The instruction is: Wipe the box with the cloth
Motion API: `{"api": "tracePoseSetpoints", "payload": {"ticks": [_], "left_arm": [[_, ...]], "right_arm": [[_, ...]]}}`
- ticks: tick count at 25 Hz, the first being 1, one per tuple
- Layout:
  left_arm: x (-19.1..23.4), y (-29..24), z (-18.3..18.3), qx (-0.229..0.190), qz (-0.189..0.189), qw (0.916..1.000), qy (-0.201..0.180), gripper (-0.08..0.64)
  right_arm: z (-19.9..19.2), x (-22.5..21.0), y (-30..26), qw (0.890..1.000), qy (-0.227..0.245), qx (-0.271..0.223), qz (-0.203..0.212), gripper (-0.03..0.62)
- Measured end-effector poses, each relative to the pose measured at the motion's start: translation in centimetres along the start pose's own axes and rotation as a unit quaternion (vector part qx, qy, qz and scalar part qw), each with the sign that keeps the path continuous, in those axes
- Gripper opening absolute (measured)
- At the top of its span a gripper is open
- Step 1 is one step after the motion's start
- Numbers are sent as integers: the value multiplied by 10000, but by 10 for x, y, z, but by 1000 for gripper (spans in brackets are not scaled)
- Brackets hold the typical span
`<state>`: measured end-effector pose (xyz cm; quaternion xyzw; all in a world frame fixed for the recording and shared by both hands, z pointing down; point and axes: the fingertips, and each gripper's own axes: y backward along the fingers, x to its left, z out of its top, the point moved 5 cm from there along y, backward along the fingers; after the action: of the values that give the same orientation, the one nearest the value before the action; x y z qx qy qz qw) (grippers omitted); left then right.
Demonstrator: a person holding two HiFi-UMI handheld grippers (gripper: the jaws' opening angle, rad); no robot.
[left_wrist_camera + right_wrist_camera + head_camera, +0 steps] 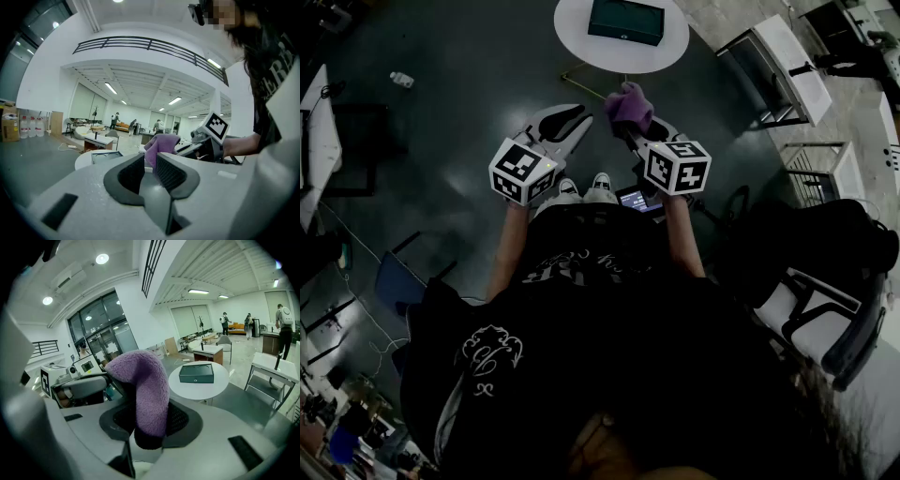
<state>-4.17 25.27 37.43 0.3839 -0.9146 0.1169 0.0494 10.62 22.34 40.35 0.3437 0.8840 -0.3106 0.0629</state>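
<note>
Purple cloth point(145, 390), clenched at one end by my right hand-held gripper point(150, 422), may slip wiping the box point(196, 372); left hand-held gripper point(151, 171) slightly parted, empty.

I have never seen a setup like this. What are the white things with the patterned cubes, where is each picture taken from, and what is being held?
There is no robot here. A person holds a hand-held grasping tool in each hand, and the marker cube on each is part of it. The head view looks down from the person's head. The two gripper views ride on the tools and look along their jaws. The right tool grips a purple cloth. The left tool holds nothing, its jaws slightly apart. Ahead, a dark box lies on a round white table.
</note>
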Motion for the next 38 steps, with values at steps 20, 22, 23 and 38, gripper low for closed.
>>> {"api": "tracePoseSetpoints", "payload": {"ticks": [20, 22, 23, 38], "left_arm": [[-16, -66, 14, 122, 150, 9998, -97, 87], [-15, -75, 17, 128, 175, 9997, -124, 87], [-16, -79, 18, 127, 190, 9996, -137, 87], [5, -111, 14, 439, 411, 9981, -119, 87]], "right_arm": [[16, -60, 11, 9996, -12, 33, 276, 110], [19, -69, 11, 9995, -9, 42, 322, 110], [20, -73, 10, 9994, -7, 47, 346, 110], [25, -106, -16, 9982, -110, 185, 568, 110]]}}
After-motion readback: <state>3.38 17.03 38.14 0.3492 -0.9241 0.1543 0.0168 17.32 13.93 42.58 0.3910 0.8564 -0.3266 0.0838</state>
